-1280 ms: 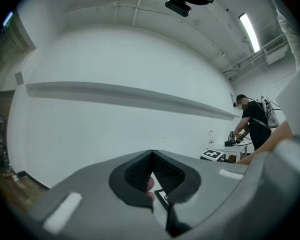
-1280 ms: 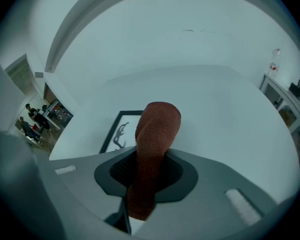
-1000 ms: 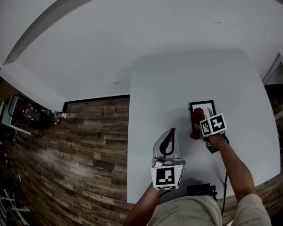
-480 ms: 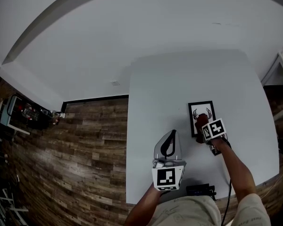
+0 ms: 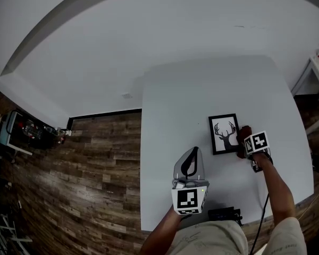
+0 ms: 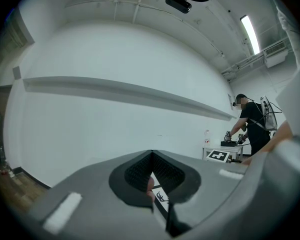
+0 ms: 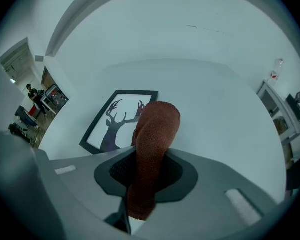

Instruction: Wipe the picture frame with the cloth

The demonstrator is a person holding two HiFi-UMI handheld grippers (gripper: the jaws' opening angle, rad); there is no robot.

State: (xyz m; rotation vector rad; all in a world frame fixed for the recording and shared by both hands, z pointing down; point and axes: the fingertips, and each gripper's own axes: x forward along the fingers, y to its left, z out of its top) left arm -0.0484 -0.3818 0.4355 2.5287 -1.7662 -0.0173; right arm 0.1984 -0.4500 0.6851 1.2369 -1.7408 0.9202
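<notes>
On a white table (image 5: 175, 100) over wood-plank floor (image 5: 95, 158), the right tool (image 5: 244, 144) pinches the cloth (image 7: 157, 129), the left tool (image 5: 193, 153) pressed together.

Cloth (image 7: 152, 149): rust-brown throughout, with a fine knitted weave.
Picture frame (image 5: 225, 134): black border, white inside, and a black silhouette of a deer's head with antlers.
Table (image 5: 191, 100): plain pale grey, no pattern.
Floor (image 5: 85, 163): dark brown wood planks with mixed lighter and darker grain.
Wall (image 5: 149, 31): pale grey-white, with a black strip (image 5: 106, 112) along its base.
Left gripper (image 5: 191, 155) and right gripper (image 7: 150, 174): grey bodies with black ribbed inner faces.
Each marker cube (image 5: 187, 200): black square patterns on white.
</notes>
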